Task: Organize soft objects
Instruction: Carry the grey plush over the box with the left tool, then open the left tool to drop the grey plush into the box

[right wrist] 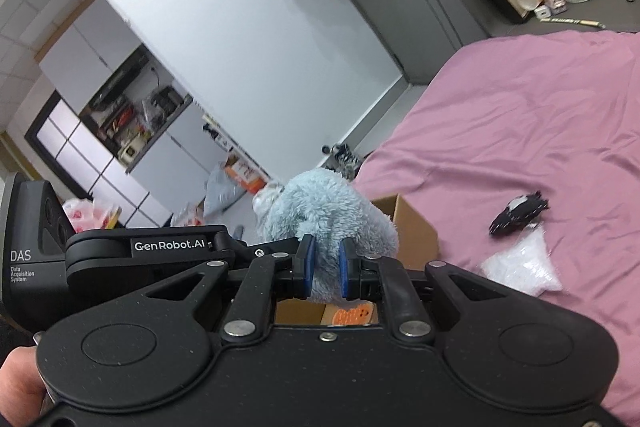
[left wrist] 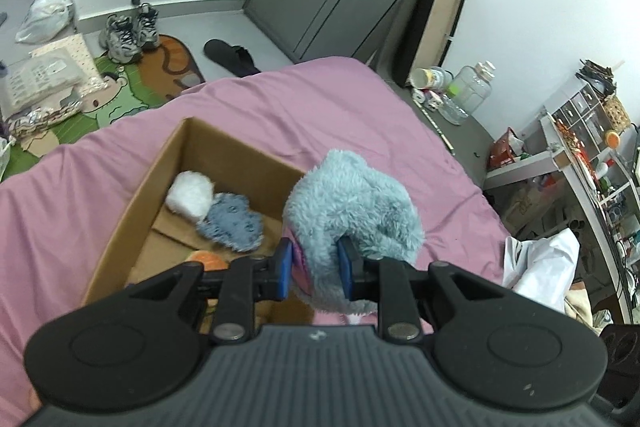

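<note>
A fluffy light-blue plush [left wrist: 352, 211] with a pink underside hangs over the pink bed. My left gripper [left wrist: 316, 267] is shut on it, and my right gripper [right wrist: 326, 265] is shut on the same plush [right wrist: 328, 215] from the other side. Just left of and below the plush is an open cardboard box [left wrist: 168, 163]. It holds a white fluffy ball [left wrist: 190, 195], a grey-blue fuzzy piece [left wrist: 232, 223] and an orange item [left wrist: 208, 261]. In the right wrist view the box [right wrist: 412, 227] and the orange item [right wrist: 352, 315] show under the fingers, and the left gripper's body [right wrist: 120, 259] is at the left.
The pink bedspread [left wrist: 320, 107] covers the bed. On it lie a small black-and-white item [right wrist: 518, 213] and a clear plastic bag [right wrist: 524, 269]. Shoes [left wrist: 128, 31], a cartoon rug and bags are on the floor past the bed. A desk with a clear jug [left wrist: 466, 93] and shelves stand at right.
</note>
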